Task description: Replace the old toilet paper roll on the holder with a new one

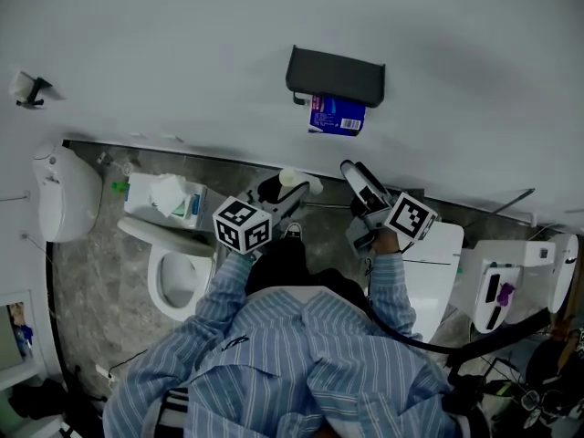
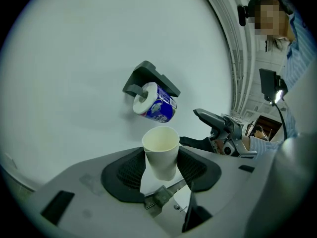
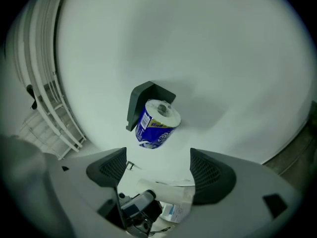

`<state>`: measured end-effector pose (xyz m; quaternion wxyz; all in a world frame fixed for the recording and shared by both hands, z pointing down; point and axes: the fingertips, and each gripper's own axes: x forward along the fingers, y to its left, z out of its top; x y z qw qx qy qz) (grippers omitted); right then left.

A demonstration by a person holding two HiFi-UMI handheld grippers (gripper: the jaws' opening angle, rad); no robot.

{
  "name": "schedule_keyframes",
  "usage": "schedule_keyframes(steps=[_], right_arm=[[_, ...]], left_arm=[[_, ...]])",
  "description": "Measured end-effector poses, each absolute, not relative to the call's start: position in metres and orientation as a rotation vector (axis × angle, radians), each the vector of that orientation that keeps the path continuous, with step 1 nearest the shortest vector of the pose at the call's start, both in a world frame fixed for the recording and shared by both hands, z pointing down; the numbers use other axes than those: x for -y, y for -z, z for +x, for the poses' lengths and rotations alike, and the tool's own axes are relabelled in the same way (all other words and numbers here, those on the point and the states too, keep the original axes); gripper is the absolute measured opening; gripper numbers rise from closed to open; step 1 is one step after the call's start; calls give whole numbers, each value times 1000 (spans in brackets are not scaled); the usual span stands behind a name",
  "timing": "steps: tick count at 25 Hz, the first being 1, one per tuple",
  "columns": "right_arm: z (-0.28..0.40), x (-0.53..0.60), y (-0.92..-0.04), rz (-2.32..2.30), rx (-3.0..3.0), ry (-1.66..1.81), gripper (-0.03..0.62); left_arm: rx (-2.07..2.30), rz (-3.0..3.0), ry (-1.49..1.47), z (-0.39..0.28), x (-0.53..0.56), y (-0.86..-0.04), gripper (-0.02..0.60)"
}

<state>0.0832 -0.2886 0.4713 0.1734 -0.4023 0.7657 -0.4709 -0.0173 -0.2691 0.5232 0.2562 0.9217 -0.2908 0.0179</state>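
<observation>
L gripper (image 2: 162,170) clamped on white cup-like tube (image 2: 161,148) (prob. old core), R gripper (image 3: 159,168) wide + empty, aimed at blue-wrapped roll (image 3: 156,125) hanging on wall holder (image 3: 141,100), so swap looks mostly done; next: check roll's seated, bin the tube.

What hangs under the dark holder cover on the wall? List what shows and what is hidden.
A toilet paper roll in a blue printed wrapper hangs under the holder cover, with one white end showing. The cover hides the roll's top and whatever it hangs on.
</observation>
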Motion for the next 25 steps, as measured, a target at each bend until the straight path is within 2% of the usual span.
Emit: schedule_keyframes(steps=[7,9,10,12,15,25], right_arm=[[97,230,-469,-1116,-2276,1335,387],[99,211,-467,-1116,-2303,1314,307],[101,202,-466,-1121,-2313,1302,233],[104,182,-466,-1128,-2339,1288,135],[105,153,-474,-1153,-2411,1275,59],[98,70,-495,-1154,-2538,1267,37]], left_arm=[[826,2486,-48,5,214,-520,198],[834,2487,-49,11,194,-519,198],[836,2489,-47,15,184,-517,198],[845,2495,-42,20,165,-514,198],[867,2491,-31,26,139,-514,198],[922,2438,-75,21,43,-534,198]])
